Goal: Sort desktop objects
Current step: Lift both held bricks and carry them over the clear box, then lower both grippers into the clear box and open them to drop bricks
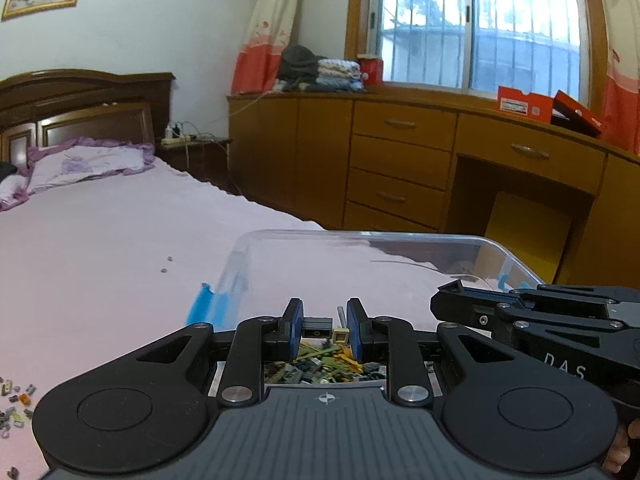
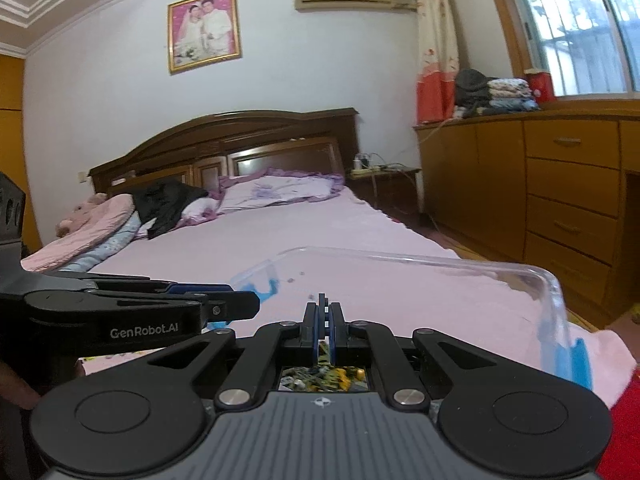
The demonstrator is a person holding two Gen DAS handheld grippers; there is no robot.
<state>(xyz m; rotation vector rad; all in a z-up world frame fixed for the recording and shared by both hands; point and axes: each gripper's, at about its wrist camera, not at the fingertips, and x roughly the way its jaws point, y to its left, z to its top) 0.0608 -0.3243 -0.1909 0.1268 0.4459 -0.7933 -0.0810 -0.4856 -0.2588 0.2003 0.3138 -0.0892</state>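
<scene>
Left gripper (image 1: 323, 316) nearest, blue-padded fingers clamped on dark grey and tan small plastic brick pieces (image 1: 323, 328), held over clear plastic storage bin with blue latches (image 1: 360, 236) on pink bedsheet (image 1: 100, 248). Right gripper (image 2: 323, 312) alongside, fingers together, nothing visible between. Heap of mixed small bricks (image 1: 324, 364) below in bin; loose bricks (image 1: 16, 404) scattered on sheet at left.

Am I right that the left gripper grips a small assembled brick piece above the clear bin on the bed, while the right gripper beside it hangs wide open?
Not quite. The right gripper is not wide open: the right wrist view shows its blue pads closed on a thin dark piece. The rest holds: the left gripper grips the small brick piece above the clear bin on the bed.
</scene>
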